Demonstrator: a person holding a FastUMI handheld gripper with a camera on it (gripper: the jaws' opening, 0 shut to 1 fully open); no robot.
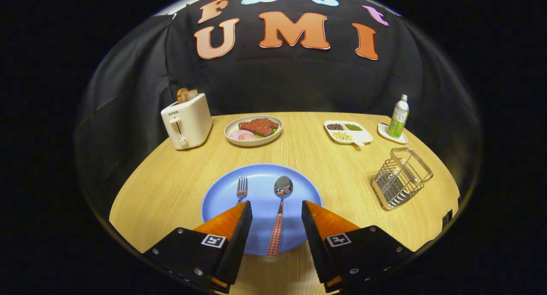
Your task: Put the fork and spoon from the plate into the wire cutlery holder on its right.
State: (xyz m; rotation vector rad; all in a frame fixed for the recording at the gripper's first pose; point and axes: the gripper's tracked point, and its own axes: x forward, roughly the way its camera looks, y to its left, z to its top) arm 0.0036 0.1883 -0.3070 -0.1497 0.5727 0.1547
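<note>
A blue plate (pixel 226 196) lies on the wooden table just ahead of my fingers. On it a spoon (pixel 280 203) with a red-checked handle lies lengthwise, its handle running back between my two fingers without touching them. A fork (pixel 242 189) lies beside it on the left, its handle hidden behind my left finger. My gripper (pixel 276 210) hovers open over the near half of the plate, holding nothing. The wire cutlery holder (pixel 401 178) stands upright to the right of the plate, beyond my right finger.
At the back of the table stand a cream toaster (pixel 186 121), a plate of meat (pixel 253 130), a divided dish of beans (pixel 348 131) and a green bottle on a coaster (pixel 398 117). Bare wood separates the blue plate from the holder.
</note>
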